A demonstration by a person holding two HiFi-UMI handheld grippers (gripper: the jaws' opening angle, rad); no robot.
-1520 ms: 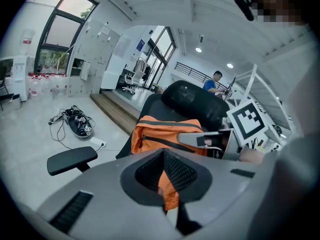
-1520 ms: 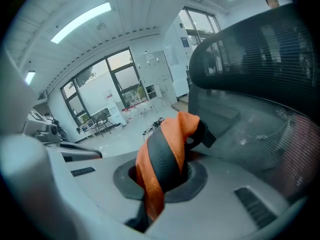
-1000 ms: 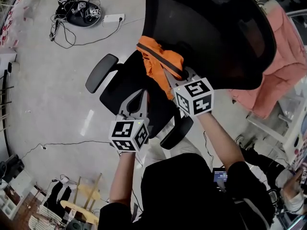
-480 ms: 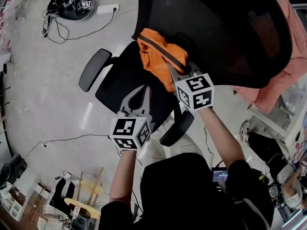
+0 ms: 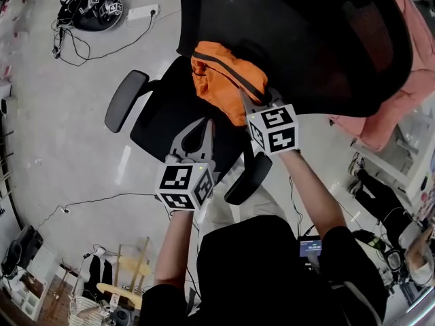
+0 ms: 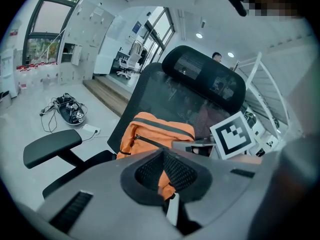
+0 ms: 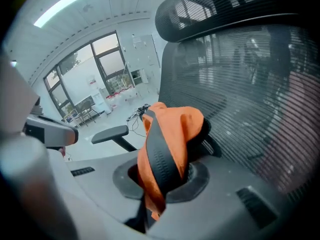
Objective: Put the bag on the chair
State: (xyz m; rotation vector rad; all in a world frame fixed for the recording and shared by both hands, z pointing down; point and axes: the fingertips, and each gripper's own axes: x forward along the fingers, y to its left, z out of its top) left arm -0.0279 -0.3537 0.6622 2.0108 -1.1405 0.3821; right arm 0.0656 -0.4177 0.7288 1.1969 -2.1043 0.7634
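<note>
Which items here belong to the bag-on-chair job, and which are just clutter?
Job:
orange bag
office chair
right gripper, shut on the bag
left gripper, with orange fabric between its jaws

Lying about:
power strip
black gear with cables on the floor
pink cloth
loose floor cable

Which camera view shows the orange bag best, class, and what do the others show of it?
The head view: the orange bag shows almost whole from above, over the chair, with the right gripper shut on it. The left gripper view shows its upper half; the right gripper view only bunched fabric between the jaws.
</note>
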